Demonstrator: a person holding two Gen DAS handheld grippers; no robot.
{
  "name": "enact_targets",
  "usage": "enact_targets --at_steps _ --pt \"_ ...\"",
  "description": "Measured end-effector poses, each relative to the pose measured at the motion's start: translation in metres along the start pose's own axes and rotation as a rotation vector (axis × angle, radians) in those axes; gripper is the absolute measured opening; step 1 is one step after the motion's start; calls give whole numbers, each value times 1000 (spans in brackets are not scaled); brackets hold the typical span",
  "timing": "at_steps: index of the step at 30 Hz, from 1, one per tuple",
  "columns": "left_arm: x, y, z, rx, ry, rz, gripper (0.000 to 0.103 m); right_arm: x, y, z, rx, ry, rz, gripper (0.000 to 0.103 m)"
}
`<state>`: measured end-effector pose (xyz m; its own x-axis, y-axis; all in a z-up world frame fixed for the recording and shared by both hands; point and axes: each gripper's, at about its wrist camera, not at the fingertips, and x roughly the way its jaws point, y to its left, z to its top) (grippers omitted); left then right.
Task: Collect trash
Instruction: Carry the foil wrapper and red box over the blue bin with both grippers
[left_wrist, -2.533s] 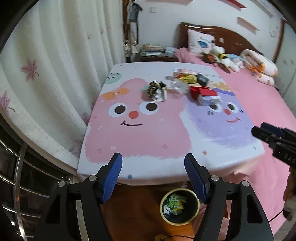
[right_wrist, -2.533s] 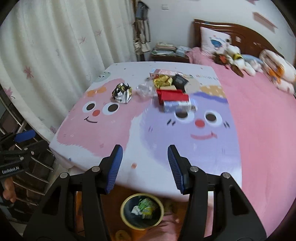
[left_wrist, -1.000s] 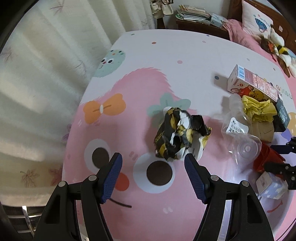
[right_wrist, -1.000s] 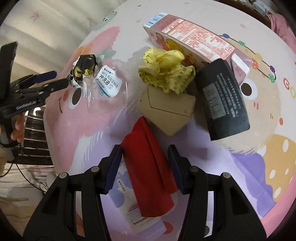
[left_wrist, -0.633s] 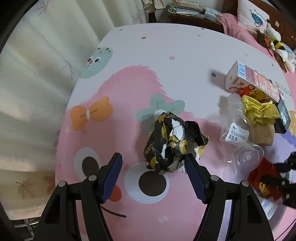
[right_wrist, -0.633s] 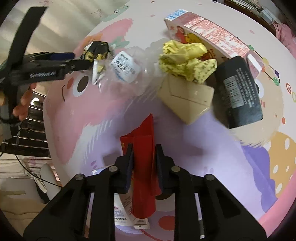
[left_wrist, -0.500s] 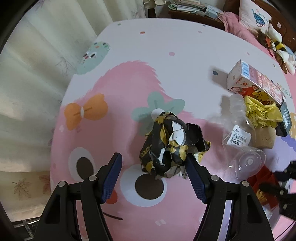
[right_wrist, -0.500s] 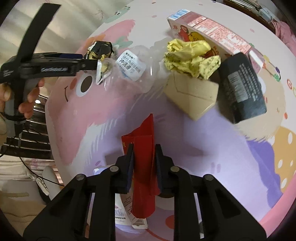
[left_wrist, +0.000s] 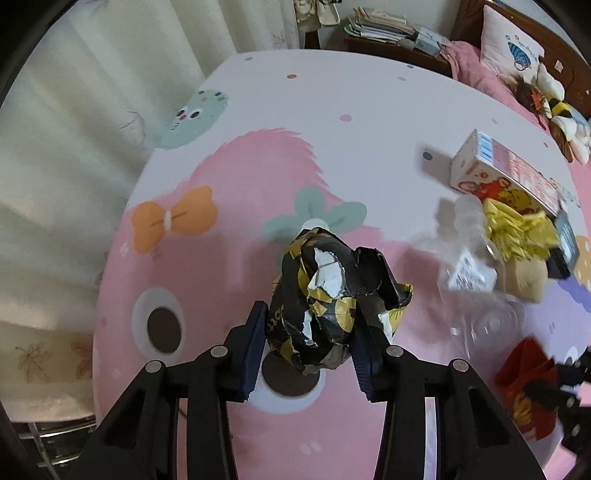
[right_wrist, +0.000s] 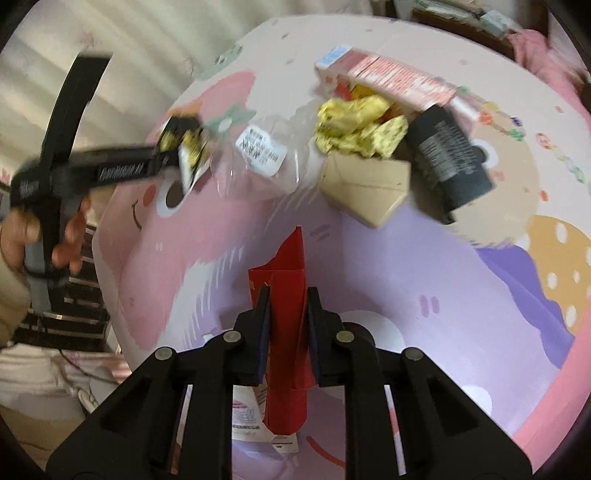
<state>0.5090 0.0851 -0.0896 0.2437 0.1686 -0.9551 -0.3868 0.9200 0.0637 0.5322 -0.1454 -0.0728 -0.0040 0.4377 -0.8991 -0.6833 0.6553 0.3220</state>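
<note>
On my left camera the left claw (left_wrist: 308, 345) is pinching the crumpled black-and-yellow wrapper (left_wrist: 332, 302) between its blue pads; the wad fills the gap and rises above the fingertips, over the pink cartoon face printed on the tabletop (left_wrist: 258, 110). At 3 o'clock from it lie a clear plastic bottle (left_wrist: 476, 280) with a white label, a tan cardboard piece (left_wrist: 524, 278) and a crumpled yellow wrapper (left_wrist: 517, 230), all bunched together. At 2 o'clock sits a pink-and-white carton (left_wrist: 506, 171) on its side. Low at 4 o'clock I see the red carton (left_wrist: 524, 391) and a blurred dark bit of the other tool. Farthest out, at 12 to 1 o'clock, are a nightstand with stacked papers (left_wrist: 384, 27) and the bed (left_wrist: 476, 70) with a pillow and plush toys.

On my right camera the right claw (right_wrist: 289, 317) is pressed onto the red carton (right_wrist: 286, 280), which stands up between the pads and points to 12 o'clock. Under it, near the bottom edge, is a white printed box (right_wrist: 251, 417). Farther out, at 1 o'clock, come the tan cardboard piece (right_wrist: 365, 192) and a black packet (right_wrist: 448, 151); at 12 o'clock the yellow wrapper (right_wrist: 356, 123), then the pink-and-white carton (right_wrist: 384, 72). At 10 o'clock a hand (right_wrist: 44, 236) grips the left tool, whose tips hold the black-and-yellow wrapper (right_wrist: 184, 140) beside the clear bottle (right_wrist: 262, 155).
</note>
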Motion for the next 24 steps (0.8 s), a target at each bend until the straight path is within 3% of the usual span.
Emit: enact_targets --at_steps 8,13,17,24 --pt "-58 9 -60 -3 -52 -46 42 -61 21 -24 106 -165 -63 14" --pt "-96 23 -110 46 -105 -135 42 -94 56 -64 243 -263 12 14" --pt "-129 40 -161 85 -122 -201 42 -109 103 -108 348 -327 46 14" --pt "-172 87 -258 203 -165 -259 42 -94 203 -188 402 -313 -41 14"
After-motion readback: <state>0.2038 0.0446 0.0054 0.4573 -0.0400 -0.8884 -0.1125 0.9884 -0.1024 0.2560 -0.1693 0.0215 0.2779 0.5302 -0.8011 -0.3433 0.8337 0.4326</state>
